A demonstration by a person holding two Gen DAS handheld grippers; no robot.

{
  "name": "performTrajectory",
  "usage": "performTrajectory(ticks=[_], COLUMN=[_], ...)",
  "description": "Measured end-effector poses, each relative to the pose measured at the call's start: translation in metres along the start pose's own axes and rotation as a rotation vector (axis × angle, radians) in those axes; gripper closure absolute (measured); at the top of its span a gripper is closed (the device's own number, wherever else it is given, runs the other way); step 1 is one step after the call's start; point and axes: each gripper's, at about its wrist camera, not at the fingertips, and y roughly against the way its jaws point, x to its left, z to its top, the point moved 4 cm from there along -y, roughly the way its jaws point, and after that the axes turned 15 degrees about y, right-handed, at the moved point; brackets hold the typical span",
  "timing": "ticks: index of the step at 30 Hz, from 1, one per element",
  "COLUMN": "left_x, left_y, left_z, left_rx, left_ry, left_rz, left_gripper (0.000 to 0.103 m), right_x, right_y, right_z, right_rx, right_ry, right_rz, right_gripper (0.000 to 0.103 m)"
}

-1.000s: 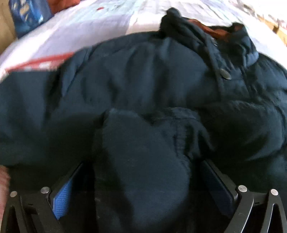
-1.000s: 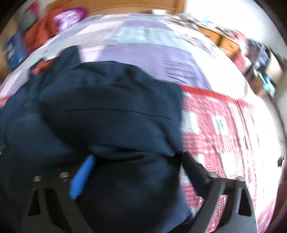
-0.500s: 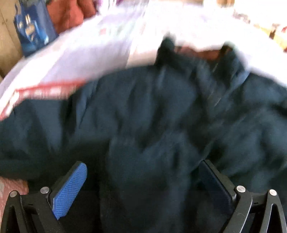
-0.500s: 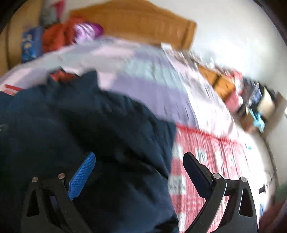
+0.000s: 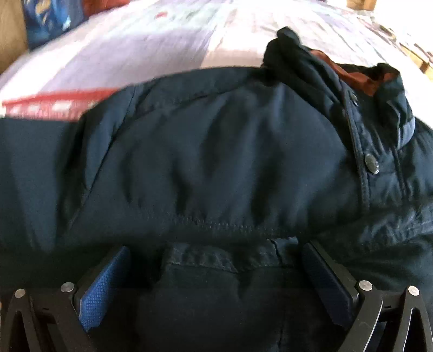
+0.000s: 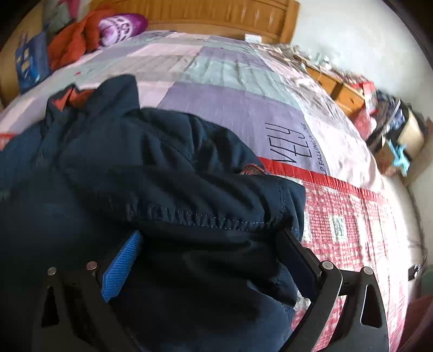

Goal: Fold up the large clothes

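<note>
A dark navy padded jacket (image 5: pixel 216 162) lies spread on the bed, its collar with rust lining (image 5: pixel 360 81) at the far end and a snap button (image 5: pixel 371 162) on the placket. My left gripper (image 5: pixel 215 270) is open, jaws wide apart, with a stitched fold of the jacket lying between the blue pads (image 5: pixel 102 287). In the right wrist view the jacket (image 6: pixel 135 176) is bunched into a thick fold. My right gripper (image 6: pixel 208 260) is also open, its fingers straddling that fold near the jacket's right edge. The collar (image 6: pixel 70 97) shows at far left.
A pastel patchwork bedspread (image 6: pixel 230 94) covers the bed, with a red patterned quilt (image 6: pixel 346 222) at the right. Orange clothing (image 6: pixel 73 43) and a purple pillow (image 6: pixel 121 25) sit by the wooden headboard (image 6: pixel 203 13). A wooden nightstand (image 6: pixel 343 92) and clutter (image 6: pixel 392 130) stand beyond the bed's right side.
The rounded bulge of fabric between the left fingers has given way to a flat stitched fold. The right view swung up toward the headboard, then steadied. Both jaws stayed wide apart.
</note>
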Motion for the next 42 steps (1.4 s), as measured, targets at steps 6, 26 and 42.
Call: performTrajectory(ticks=[6, 26, 42], left_x=[-0.004, 0.313, 0.511], left_y=[-0.006, 0.096, 0.036], left_z=[0.000, 0.016, 0.023], left_rx=[-0.003, -0.123, -0.054], left_ry=[-0.017, 0.334, 0.926], left_rz=[0.018, 0.243, 0.064], left_gripper=[0.000, 0.000, 0.000], right_x=[0.002, 0.235, 0.238], right_y=[-0.006, 0.051, 0.040], right_z=[0.005, 0.042, 0.026], right_rx=[0.057, -0.047, -0.156], right_ry=[0.007, 0.176, 0.134], right_rz=[-0.012, 0.149, 0.105], right_gripper=[0.001, 0.000, 0.000])
